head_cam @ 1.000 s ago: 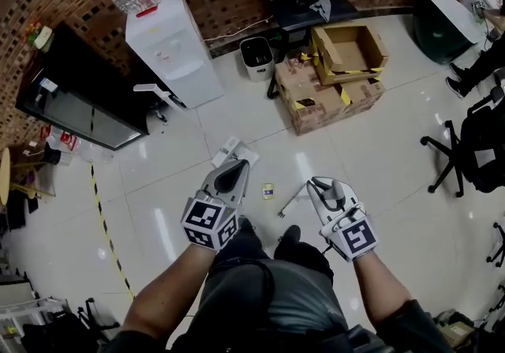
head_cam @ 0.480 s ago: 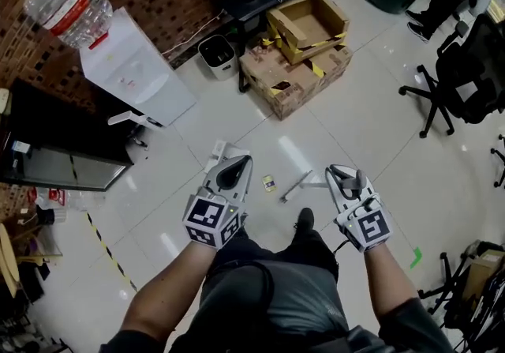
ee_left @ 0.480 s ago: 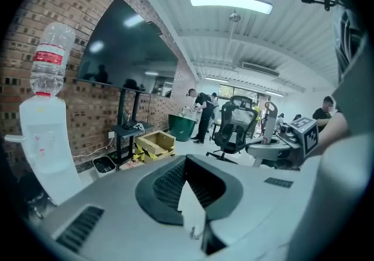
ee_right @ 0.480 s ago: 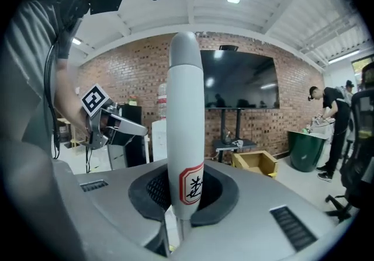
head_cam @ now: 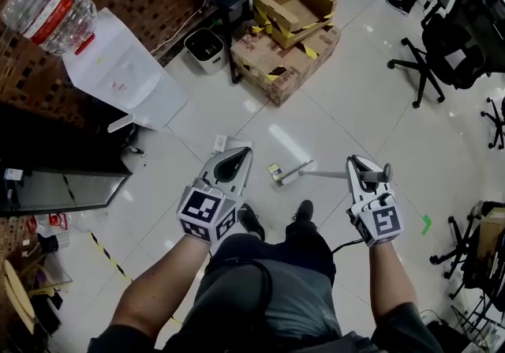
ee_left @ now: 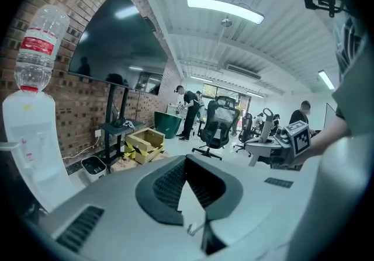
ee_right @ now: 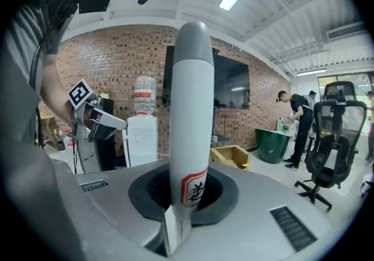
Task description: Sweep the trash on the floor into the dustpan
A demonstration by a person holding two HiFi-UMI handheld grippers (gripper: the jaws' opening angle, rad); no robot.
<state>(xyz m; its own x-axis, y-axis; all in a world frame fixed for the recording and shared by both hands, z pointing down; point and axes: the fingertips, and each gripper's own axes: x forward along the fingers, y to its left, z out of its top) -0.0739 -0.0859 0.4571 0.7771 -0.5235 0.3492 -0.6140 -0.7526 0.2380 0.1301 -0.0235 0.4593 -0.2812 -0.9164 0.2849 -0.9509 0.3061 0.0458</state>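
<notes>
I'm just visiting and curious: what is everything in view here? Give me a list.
water dispenser: one, white, clear bottle on top, upper left
waste bin: one, white, right of the dispenser
cardboard boxes: two, brown, stacked beside the bin, top one open
office chairs: several, black, right side
green tub: one, far end, a person standing by it
trash scrap: one, yellowish, floor, middle of the head view
white item: one, floor, left of the scrap, unclear what
handle: one, grey, red-edged label
left gripper: grey, jaws together
right gripper: grey, shut on the handle
</notes>
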